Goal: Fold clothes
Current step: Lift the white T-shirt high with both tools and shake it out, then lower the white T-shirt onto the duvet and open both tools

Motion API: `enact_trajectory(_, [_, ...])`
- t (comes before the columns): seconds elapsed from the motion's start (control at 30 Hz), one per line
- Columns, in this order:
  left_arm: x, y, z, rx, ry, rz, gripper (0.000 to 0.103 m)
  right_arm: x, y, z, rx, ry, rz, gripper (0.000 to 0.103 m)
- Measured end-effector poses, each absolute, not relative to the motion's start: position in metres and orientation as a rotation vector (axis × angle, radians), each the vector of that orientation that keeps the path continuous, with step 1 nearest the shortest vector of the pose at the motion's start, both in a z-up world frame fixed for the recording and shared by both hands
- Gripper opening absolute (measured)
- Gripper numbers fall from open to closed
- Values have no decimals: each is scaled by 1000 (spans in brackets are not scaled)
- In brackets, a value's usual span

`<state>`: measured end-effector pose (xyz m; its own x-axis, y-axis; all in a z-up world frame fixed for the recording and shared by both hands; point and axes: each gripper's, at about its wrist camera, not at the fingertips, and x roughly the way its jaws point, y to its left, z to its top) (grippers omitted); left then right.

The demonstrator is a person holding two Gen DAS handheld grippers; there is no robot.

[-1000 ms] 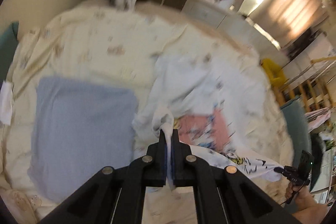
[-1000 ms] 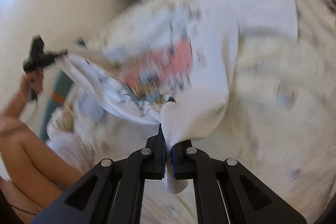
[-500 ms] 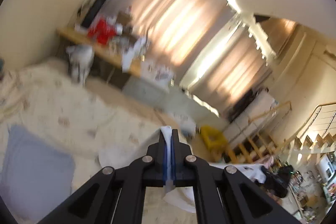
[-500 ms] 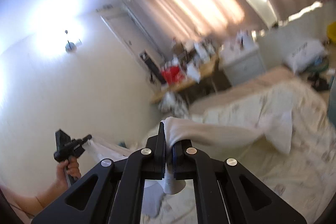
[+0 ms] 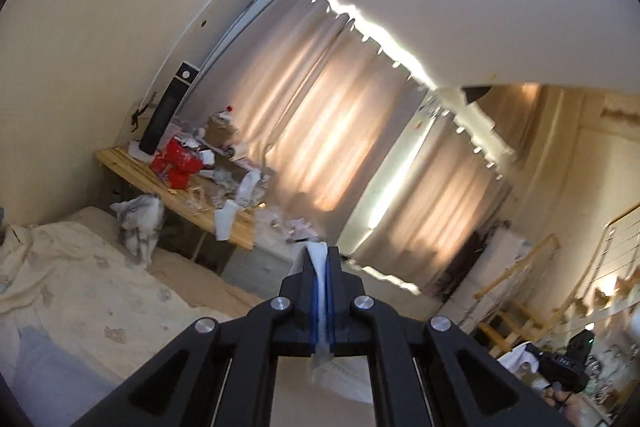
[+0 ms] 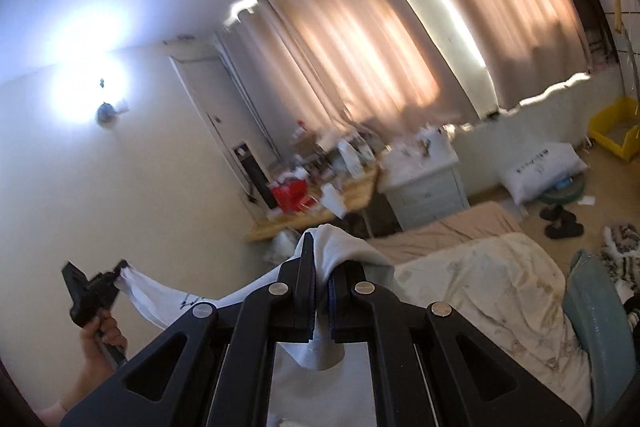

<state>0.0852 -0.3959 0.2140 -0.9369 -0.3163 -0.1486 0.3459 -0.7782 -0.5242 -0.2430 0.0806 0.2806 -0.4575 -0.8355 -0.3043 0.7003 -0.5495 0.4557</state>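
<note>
Shirt (image 6: 344, 259) is raised off the bed (image 6: 480, 279) since a second ago.
Both grippers, left (image 5: 319, 259) and right (image 6: 320, 251), are clenched on it; spreading flat is called for next.

The white cotton-like garment (image 6: 344, 259) looks soft and matt. The right black plastic gripper (image 6: 320, 267) is matt with shiny metal bolts. The cream quilted bedcover (image 6: 492, 287) is matt cloth; the pale wooden desk (image 5: 136, 173) is smooth.
</note>
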Motion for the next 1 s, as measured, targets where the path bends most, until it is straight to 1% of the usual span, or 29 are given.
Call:
enact_trajectory(0.07, [57,-409,211,115,810,-2609,3,-265,62,289,625,-301,-2108,4])
enact_trajectory(0.1, [44,-415,215,118,782,-2591,3,-275,53,295,622,-287,-2123,3])
enact_trajectory(0.3, [-29,-448,259,104,540,-2508,3,-339,-1,327,604,-201,-2209,3])
enact_trajectory(0.37, [-43,-458,278,104,481,-2476,3,-360,-20,338,598,-171,-2238,3])
enact_trajectory(0.43, [-50,-467,299,87,446,-2443,3,-381,-38,349,592,-141,-2266,3])
enact_trajectory(0.53, [-47,-466,326,21,391,-2439,3,-379,-44,376,536,-119,-2285,3])
enact_trajectory(0.6, [-36,-459,337,-31,370,-2458,3,-375,-47,396,496,-105,-2295,3])
enact_trajectory(0.67, [-28,-454,339,-24,364,-2479,3,-371,-47,409,471,-94,-2300,3])
enact_trajectory(0.73, [-19,-449,331,7,369,-2497,3,-364,-39,405,480,-84,-2297,3])
enact_trajectory(0.83, [6,-438,302,72,413,-2530,3,-348,-21,380,519,-83,-2270,3])
enact_trajectory(0.9, [28,-430,272,112,428,-2563,3,-329,1,347,562,-97,-2236,3])
enact_trajectory(1.0, [65,-413,203,314,468,-2616,3,-297,36,285,652,-111,-2189,3])
